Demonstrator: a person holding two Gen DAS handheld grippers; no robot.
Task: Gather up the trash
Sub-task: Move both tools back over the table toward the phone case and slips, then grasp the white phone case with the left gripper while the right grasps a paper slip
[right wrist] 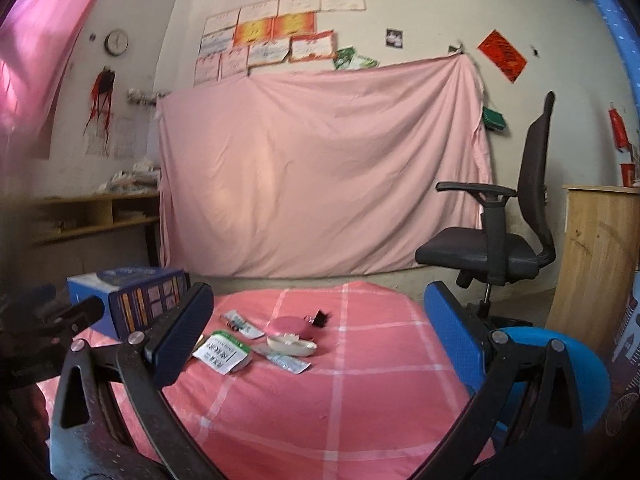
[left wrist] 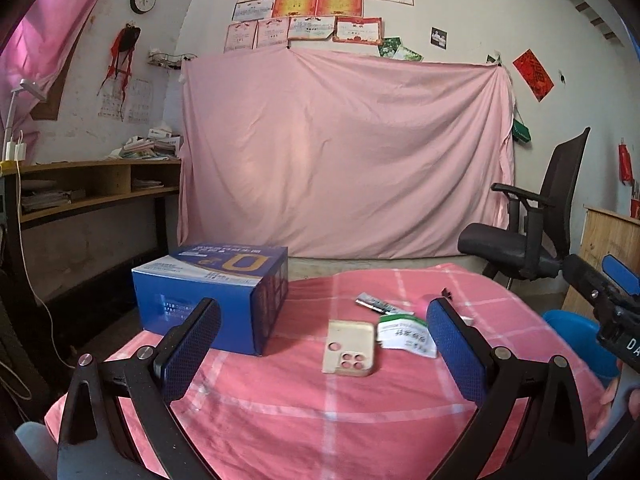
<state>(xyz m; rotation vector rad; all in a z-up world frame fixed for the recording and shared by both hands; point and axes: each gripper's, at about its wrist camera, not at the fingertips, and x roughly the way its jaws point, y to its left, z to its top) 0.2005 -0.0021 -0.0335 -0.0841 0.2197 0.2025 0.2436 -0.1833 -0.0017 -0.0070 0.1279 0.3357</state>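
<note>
both tools released: left gripper [left wrist: 324,344] and right gripper [right wrist: 320,332] each show jaws spread wide with nothing between them, held low over the near edge of the table [right wrist: 360,400], which is covered in a pink checked cloth.

trash sits mid-table, toward the far edge: green-and-white packet [right wrist: 224,354], flat clear wrapper [right wrist: 286,362] just beside it, a second small sachet [right wrist: 242,324] behind. judged light, thin, limp foil or plastic; likely to slide on the cloth. best hold looks like a raised or curled edge of the packet, pinched across the thickness.

phone case [left wrist: 350,348], pale, camera cutouts up, lies touching the packet's left side; probably not trash. blue box [left wrist: 212,300] at the far left corner.

blue bin [right wrist: 560,364] just off the right edge.

writing: packet print is blurred, unreadable; box shows a large gold "u" shape only.
</note>
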